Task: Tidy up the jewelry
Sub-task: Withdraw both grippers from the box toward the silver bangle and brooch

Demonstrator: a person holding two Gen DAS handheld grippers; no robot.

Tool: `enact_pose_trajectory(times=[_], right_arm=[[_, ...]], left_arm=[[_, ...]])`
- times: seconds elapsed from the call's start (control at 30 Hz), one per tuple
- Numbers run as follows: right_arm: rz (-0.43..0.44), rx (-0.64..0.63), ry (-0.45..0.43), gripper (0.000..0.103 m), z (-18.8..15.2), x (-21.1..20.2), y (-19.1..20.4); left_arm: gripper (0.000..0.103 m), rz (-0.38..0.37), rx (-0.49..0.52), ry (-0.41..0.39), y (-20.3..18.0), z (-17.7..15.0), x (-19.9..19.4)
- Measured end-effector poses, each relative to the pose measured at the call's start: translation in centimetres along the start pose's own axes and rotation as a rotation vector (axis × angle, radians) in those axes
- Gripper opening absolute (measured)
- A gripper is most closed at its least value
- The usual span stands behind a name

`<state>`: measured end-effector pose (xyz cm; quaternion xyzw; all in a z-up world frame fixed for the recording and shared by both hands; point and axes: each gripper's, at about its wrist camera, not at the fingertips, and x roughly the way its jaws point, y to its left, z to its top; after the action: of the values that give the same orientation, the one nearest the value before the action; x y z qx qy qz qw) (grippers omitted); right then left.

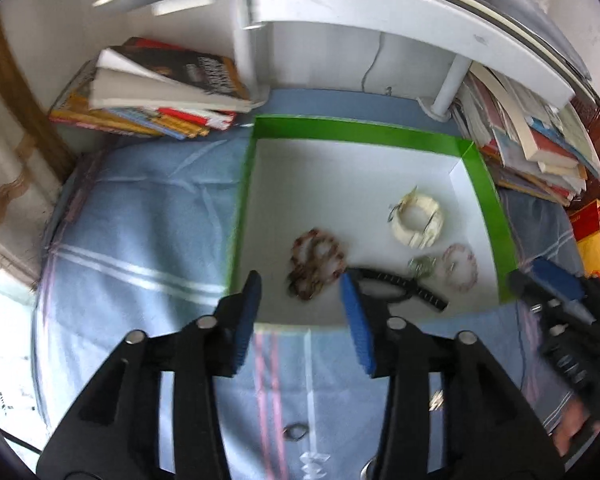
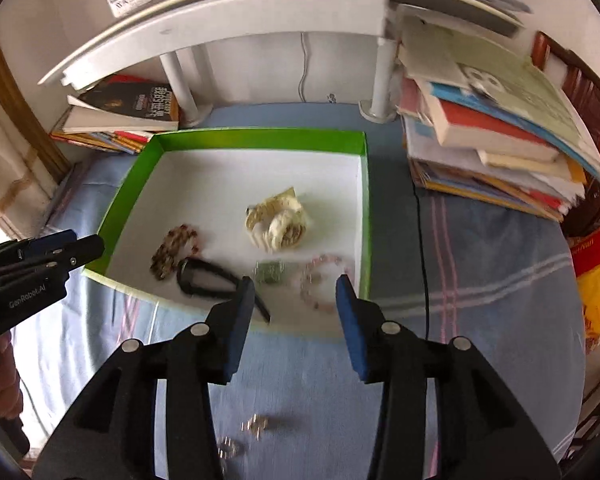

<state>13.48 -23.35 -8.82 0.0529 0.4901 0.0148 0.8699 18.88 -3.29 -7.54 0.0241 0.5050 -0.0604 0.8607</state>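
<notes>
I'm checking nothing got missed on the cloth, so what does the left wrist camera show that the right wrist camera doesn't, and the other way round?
Only the left wrist view shows a small dark ring on the blue cloth, below the open left gripper.

Only the right wrist view shows small silvery pieces on the cloth, under the open right gripper, plus a black cable beside the box.

Both show the green box holding the brown bead bracelet, cream bracelet, black hair clip, green piece and pink bracelet.
</notes>
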Motion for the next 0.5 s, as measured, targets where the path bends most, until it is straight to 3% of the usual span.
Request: enact_pose_trajectory(times=[0.17, 0.3, 0.4, 0.5], right_arm=[[-0.003, -0.031, 0.094, 0.042, -4.9, 0.7, 0.3], [0.003, -0.042, 0.211, 0.042, -8.6, 2.8, 0.8], [-0.002, -0.043, 0.236, 0.042, -10.3, 2.7, 0.9], [-0.008, -0.023, 0.243, 0.042, -11.3, 2.4, 0.7]], left_arm=[[0.049, 0.036, 0.041, 0.081, 0.8, -5.7, 0.0], [0.05, 0.0, 0.073, 0.17, -0.1, -9.9, 0.8], [0.052, -0.048, 0.122, 0.215, -1.8, -12.1, 0.9], [0.061, -0.087, 0.198, 0.223, -3.8, -13.5, 0.3]])
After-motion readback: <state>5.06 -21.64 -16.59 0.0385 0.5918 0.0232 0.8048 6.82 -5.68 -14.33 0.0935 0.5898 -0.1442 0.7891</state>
